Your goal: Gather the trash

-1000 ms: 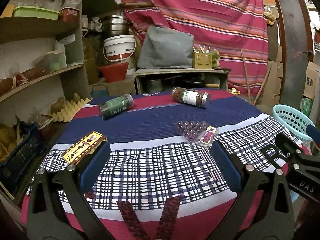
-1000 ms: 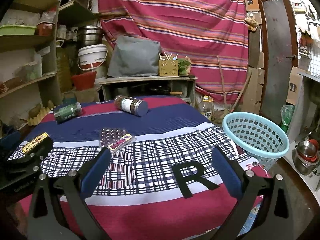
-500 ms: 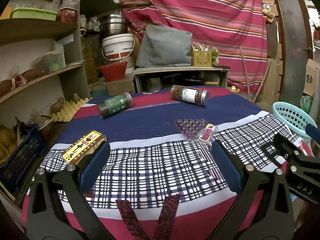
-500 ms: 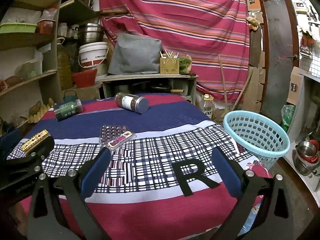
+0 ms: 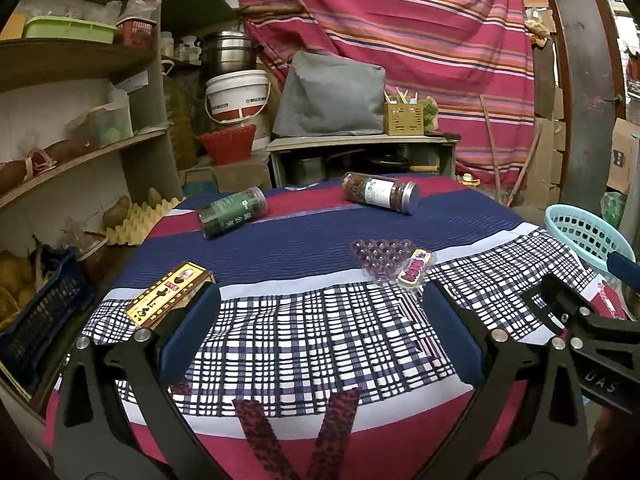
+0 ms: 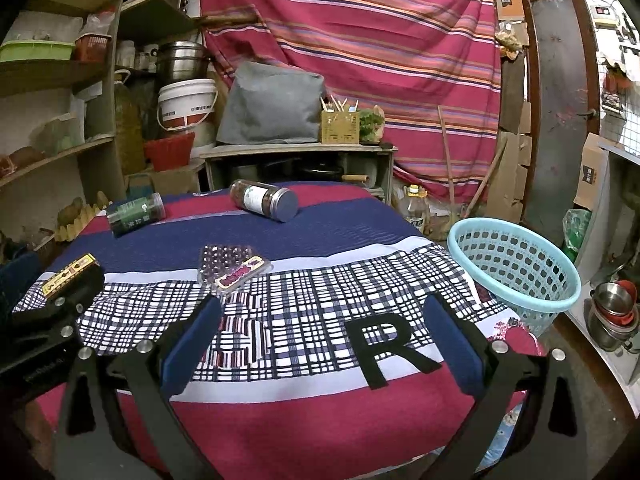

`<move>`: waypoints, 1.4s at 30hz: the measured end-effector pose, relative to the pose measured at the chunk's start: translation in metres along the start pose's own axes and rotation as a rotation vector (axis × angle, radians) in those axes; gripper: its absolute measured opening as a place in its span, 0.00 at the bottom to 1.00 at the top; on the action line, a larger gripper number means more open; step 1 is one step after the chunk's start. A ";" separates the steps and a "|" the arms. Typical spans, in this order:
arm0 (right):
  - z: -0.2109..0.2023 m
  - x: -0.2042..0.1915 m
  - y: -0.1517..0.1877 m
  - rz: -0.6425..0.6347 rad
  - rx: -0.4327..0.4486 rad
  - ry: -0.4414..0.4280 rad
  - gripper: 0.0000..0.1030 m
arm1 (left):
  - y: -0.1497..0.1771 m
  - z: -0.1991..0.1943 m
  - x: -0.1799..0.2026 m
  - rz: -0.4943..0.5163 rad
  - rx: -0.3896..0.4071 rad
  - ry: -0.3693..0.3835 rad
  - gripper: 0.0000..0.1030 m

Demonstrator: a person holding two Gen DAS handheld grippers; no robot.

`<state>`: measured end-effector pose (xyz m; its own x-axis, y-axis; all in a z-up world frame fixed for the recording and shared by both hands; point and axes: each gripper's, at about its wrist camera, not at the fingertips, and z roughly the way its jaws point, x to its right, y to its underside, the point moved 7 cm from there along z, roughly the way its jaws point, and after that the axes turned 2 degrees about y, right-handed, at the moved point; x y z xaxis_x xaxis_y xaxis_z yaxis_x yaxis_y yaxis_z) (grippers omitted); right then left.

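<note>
On the cloth-covered table [image 5: 320, 344] lie a green-labelled jar [image 5: 232, 216], a brown jar with a grey lid [image 5: 380, 193], a clear blister tray with a pink label [image 5: 394, 262] and a yellow-brown flat box [image 5: 168, 294]. They also show in the right wrist view: green jar [image 6: 136, 214], brown jar [image 6: 266, 200], blister tray [image 6: 232, 266], box [image 6: 68, 278]. A light blue mesh basket [image 6: 516, 264] stands off the table's right edge. My left gripper [image 5: 320, 332] and right gripper [image 6: 320, 336] are open and empty above the table's near part.
Wooden shelves [image 5: 80, 148] with bins and an egg carton [image 5: 136, 224] stand at the left. A low bench [image 5: 360, 144] with a grey bag, buckets and a striped curtain sit behind. Steel bowls [image 6: 612, 312] lie at the far right.
Both grippers have shifted only slightly; the table objects sit a touch lower in view. Nothing was taken or released.
</note>
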<state>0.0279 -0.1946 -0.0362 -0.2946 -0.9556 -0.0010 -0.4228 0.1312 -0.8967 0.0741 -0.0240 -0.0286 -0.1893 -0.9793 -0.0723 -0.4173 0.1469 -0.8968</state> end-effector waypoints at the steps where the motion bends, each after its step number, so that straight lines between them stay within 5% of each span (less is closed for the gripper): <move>1: 0.000 0.001 0.001 0.001 -0.001 0.001 0.96 | 0.000 0.000 0.000 0.001 0.001 0.001 0.95; 42: 0.000 0.001 0.000 -0.001 -0.001 0.001 0.96 | 0.001 0.001 -0.005 0.003 0.000 0.008 0.95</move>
<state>0.0278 -0.1955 -0.0362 -0.2953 -0.9554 0.0000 -0.4241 0.1311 -0.8961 0.0751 -0.0195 -0.0295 -0.1980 -0.9776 -0.0717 -0.4167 0.1502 -0.8966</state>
